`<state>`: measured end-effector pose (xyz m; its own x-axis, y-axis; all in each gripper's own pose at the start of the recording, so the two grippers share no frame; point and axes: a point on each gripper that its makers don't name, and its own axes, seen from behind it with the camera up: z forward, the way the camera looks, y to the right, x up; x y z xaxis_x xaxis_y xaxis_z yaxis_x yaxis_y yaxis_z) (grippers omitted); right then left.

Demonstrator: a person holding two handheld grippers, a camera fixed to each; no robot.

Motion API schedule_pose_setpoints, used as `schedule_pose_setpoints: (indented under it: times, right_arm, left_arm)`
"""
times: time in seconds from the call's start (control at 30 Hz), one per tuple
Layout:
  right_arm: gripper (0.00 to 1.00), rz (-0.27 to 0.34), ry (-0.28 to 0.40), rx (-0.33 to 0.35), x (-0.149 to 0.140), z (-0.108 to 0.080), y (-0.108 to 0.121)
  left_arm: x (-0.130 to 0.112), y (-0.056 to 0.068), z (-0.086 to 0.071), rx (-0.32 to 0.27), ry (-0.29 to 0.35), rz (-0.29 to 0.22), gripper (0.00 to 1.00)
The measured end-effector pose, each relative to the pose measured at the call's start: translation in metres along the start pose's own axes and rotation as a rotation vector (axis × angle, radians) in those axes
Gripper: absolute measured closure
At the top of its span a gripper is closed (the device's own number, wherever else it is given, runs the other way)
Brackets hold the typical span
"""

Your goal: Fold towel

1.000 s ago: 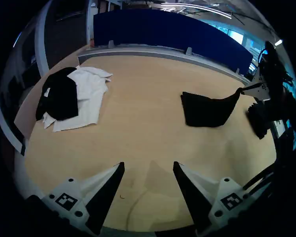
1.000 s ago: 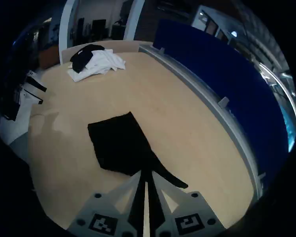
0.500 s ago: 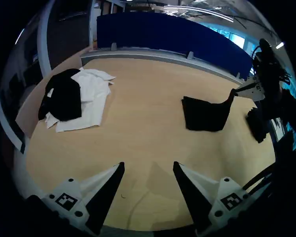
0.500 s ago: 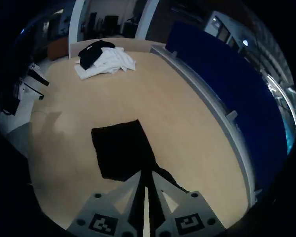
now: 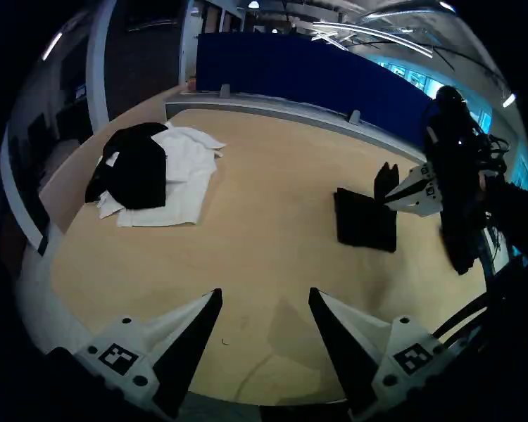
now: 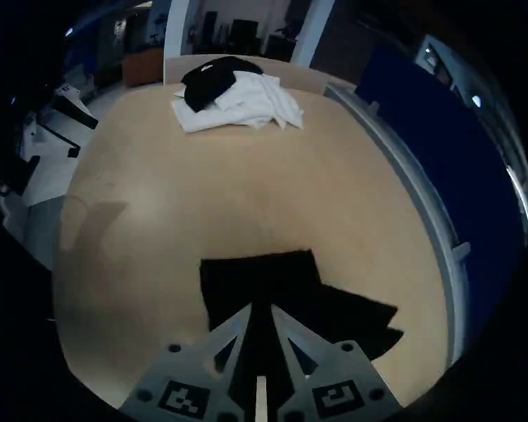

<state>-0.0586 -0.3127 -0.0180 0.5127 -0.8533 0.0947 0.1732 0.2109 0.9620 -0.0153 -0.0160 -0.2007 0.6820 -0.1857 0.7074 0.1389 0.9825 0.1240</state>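
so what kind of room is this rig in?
Probably an open-plan office: a big light-wood desk backed by a blue divider screen, with strip lights overhead. The black towel sits on that desk.

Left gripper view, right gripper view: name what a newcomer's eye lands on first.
The black towel on the pale wooden table, one edge pinched up by the right tongs. Farther off lies a heap of white and black cloths; the left tongs hang open.
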Motion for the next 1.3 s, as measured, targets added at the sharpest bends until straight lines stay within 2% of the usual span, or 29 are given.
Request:
schedule_pose_setpoints:
  times: [0.1,0.2,0.33,0.5,0.57,0.6,0.7,0.83,1.1,1.3]
  right_arm:
    - [0.96,0.016,-0.01,0.04,0.0,0.023,-0.014]
    - [0.96,0.035,-0.021,0.062,-0.001,0.038,-0.023]
    - [0.95,0.05,-0.029,0.067,-0.003,0.044,-0.025]
    - [0.9,0.065,-0.029,0.066,-0.005,0.046,-0.025]
    - [0.83,0.073,-0.023,0.067,-0.003,0.045,-0.025]
    - [0.78,0.077,-0.02,0.068,-0.003,0.045,-0.025]
    - [0.53,0.086,-0.011,0.071,0.0,0.044,-0.024]
    - [0.37,0.094,0.004,0.071,0.002,0.039,-0.024]
    - [0.27,0.143,0.011,0.055,-0.006,0.029,-0.025]
    - [0.27,0.195,0.007,0.037,-0.024,0.021,-0.027]
  left_arm:
    - [-0.003,-0.001,-0.002,0.006,0.001,-0.02,0.09]
    - [-0.006,-0.002,-0.004,0.008,0.0,-0.031,0.09]
    - [-0.007,-0.004,-0.005,0.015,0.001,-0.033,0.09]
    - [-0.007,-0.004,-0.003,0.015,-0.001,-0.034,0.09]
    - [-0.008,-0.005,-0.002,0.015,-0.002,-0.033,0.09]
    - [-0.008,-0.005,-0.002,0.015,-0.003,-0.033,0.09]
    - [-0.008,-0.005,0.0,0.014,-0.003,-0.029,0.09]
    - [-0.008,-0.005,0.001,0.016,-0.003,-0.026,0.09]
    - [-0.007,-0.004,0.002,0.012,-0.004,-0.03,0.09]
    - [-0.004,-0.002,0.001,0.012,-0.001,-0.026,0.09]
